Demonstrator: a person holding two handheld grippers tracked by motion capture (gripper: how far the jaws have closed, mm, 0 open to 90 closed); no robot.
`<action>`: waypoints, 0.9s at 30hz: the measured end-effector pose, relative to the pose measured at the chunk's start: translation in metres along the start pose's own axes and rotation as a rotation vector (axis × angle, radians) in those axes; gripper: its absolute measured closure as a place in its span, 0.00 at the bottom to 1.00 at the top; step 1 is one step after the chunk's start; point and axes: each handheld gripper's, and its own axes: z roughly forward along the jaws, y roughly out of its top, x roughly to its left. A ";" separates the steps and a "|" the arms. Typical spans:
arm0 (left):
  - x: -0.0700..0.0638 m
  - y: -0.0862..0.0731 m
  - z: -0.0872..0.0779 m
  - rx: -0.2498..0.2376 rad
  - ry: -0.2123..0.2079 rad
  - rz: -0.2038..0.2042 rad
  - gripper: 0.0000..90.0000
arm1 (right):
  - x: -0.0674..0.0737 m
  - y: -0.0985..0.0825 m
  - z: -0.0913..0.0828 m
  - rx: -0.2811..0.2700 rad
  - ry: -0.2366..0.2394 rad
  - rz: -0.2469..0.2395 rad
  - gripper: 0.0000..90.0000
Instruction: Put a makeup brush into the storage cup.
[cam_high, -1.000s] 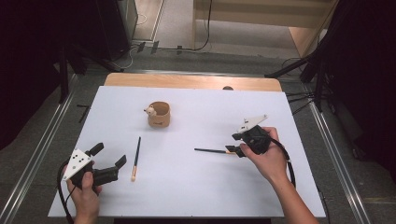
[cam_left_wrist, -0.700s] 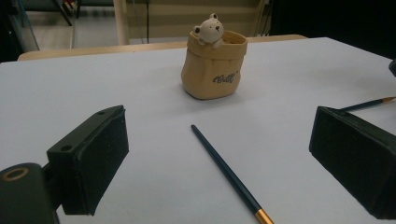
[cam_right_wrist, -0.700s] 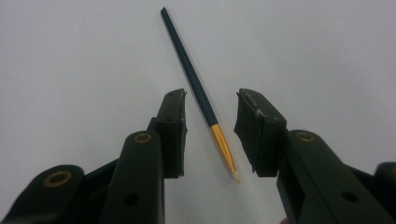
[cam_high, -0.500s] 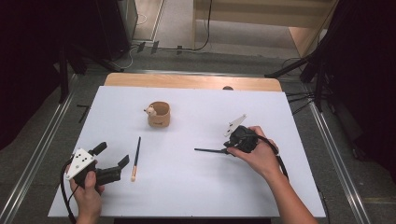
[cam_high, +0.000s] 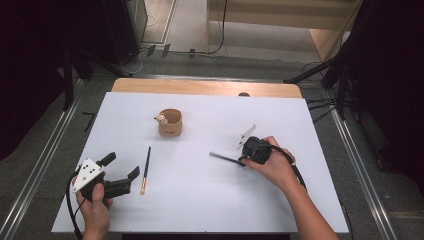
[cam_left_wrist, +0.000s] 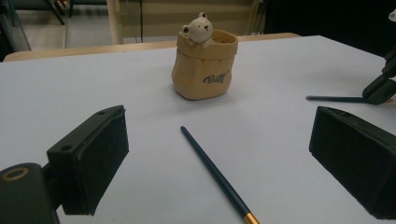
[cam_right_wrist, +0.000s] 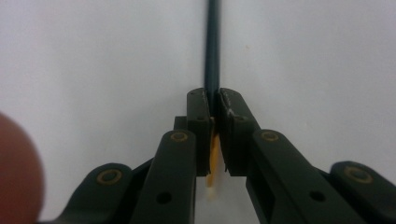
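A dark-handled paintbrush (cam_high: 222, 158) lies on the white table (cam_high: 210, 200) right of centre. My right gripper (cam_high: 241, 161) is at its near end. Its jaws have just been closing and now pinch the handle (cam_right_wrist: 213, 46), with my right gripper (cam_right_wrist: 212, 100) low over the table. A second brush (cam_high: 146, 167) lies at the left. My left gripper (cam_high: 122, 165) rests beside it, jaws wide open and holding nothing. In the left gripper view, that brush (cam_left_wrist: 215, 172) runs between the jaws of my left gripper (cam_left_wrist: 219, 140). A tan bear cup (cam_high: 171, 122) stands upright behind.
The bear cup (cam_left_wrist: 205, 65) is ahead of the left jaws, and the right gripper (cam_left_wrist: 380, 86) with its brush (cam_left_wrist: 334, 98) sits at the far right. A wooden strip (cam_high: 200, 87) borders the table's far edge. Dark floor and stands surround the table.
My right hand has moved left and down onto the brush's end, and its jaws have shut on the handle. The left gripper and both brushes have stayed in place.
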 end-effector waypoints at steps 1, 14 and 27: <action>-0.001 0.001 0.000 -0.002 -0.001 -0.005 0.05 | 0.000 0.000 0.000 0.001 -0.001 -0.003 0.95; -0.020 0.017 0.018 0.004 -0.057 0.025 0.05 | 0.004 -0.021 -0.027 -0.170 -0.021 0.061 0.95; -0.045 0.035 0.073 0.019 -0.186 0.023 0.07 | 0.014 -0.038 -0.049 -0.289 -0.011 0.097 0.95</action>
